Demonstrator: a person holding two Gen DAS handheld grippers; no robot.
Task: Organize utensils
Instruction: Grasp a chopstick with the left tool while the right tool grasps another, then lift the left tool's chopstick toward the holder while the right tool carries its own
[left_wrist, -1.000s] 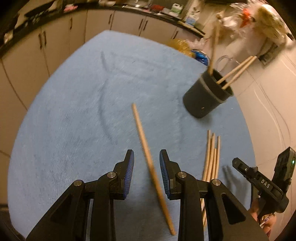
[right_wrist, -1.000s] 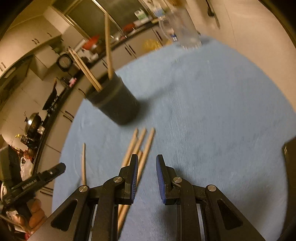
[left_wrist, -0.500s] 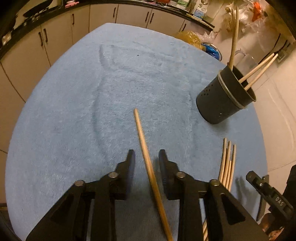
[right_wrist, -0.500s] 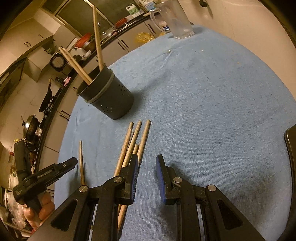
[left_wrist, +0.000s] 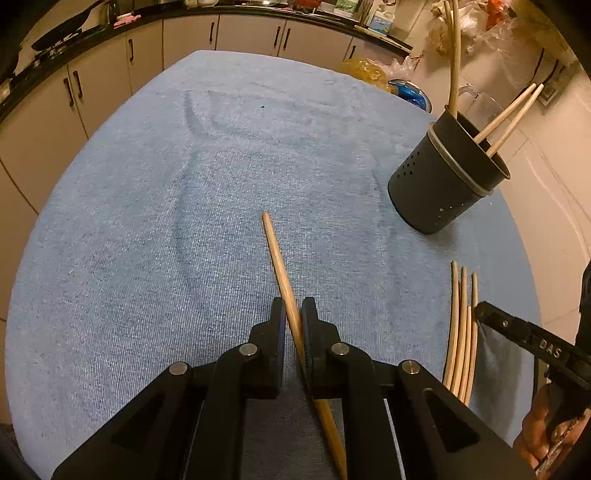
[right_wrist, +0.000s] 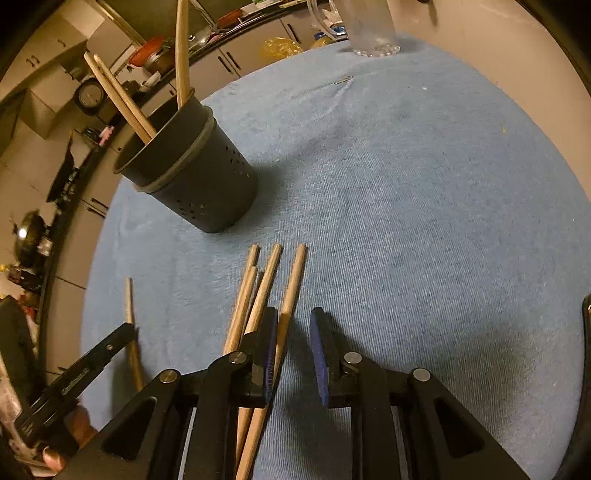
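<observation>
On the blue towel-covered table (left_wrist: 147, 221), left wrist view: left gripper (left_wrist: 293, 325) was clenched on a single pale wooden chopstick (left_wrist: 277, 254), long axis running near-to-far; dark perforated cylindrical utensil holder (left_wrist: 443, 184) stood far right.

Right wrist view: right gripper (right_wrist: 293, 347), jaws closing, nothing pinched yet, straddled the rightmost stick (right_wrist: 291, 288) of the loose chopstick bundle (right_wrist: 255, 291); holder far left.

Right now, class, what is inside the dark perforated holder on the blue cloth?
Three wooden chopsticks stand inside the holder, leaning on its rim. Their lower ends and the holder's bottom are hidden by its wall.
</observation>
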